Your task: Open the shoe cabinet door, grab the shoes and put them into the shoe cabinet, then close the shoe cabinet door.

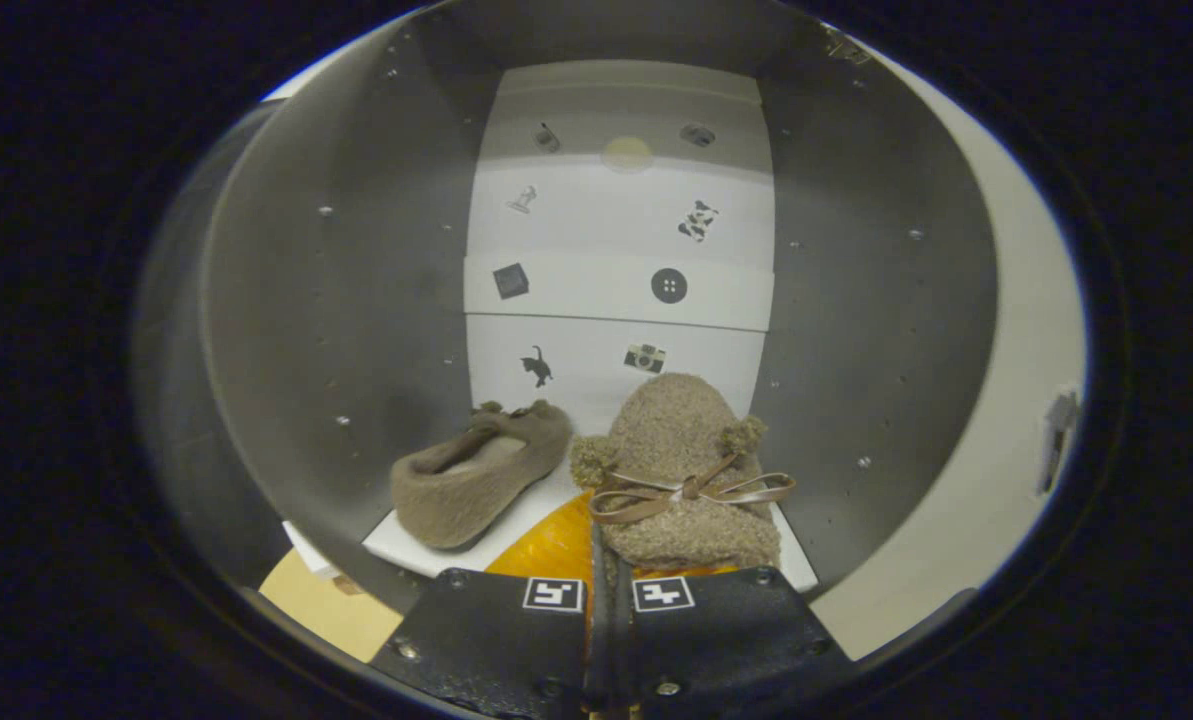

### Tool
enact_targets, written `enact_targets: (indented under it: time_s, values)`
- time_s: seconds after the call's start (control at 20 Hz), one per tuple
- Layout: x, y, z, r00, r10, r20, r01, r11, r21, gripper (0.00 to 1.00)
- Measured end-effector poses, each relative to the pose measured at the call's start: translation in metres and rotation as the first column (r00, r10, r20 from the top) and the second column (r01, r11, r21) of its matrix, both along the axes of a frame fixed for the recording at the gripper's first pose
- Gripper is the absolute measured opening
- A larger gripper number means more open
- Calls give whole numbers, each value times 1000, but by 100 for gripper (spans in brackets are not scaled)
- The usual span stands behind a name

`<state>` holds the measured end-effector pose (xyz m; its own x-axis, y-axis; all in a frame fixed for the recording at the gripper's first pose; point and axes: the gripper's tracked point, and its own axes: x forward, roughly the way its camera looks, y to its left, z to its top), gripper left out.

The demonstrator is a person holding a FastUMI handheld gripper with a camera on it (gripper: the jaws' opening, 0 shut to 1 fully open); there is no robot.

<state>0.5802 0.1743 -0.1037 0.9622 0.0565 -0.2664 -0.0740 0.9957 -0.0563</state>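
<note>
I am looking into the shoe cabinet (356, 300), with grey side walls and a white back panel. My gripper (596, 515) is shut on a fuzzy tan shoe (681, 440) with pompoms and a brown ribbon bow. Its near edge is pinched between the fingers, and its toe points toward the back panel. It hangs just over the white shelf floor (401, 545). A second tan shoe (476, 475) lies on that floor to the left of the fingers, heel toward me, apart from the held one.
Small picture stickers dot the back panel (616, 220). To the right of the opening stands the pale open cabinet door (996, 480), which carries a small dark fitting (1056, 440). A strip of light wooden surface (326, 605) shows below the shelf's front edge.
</note>
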Motion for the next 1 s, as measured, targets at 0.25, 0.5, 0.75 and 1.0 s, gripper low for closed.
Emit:
enact_targets:
  time_s: [0.25,0.5,0.75,1.0]
  values:
    - [57,0,-35,994,-22,-111,23,1000,6,5]
    - [70,1,-55,973,-47,-226,60,997,52,11]
    - [68,16,-54,965,-13,-263,48,991,127,40]
    - [40,16,-33,982,-7,-189,24,996,87,68]
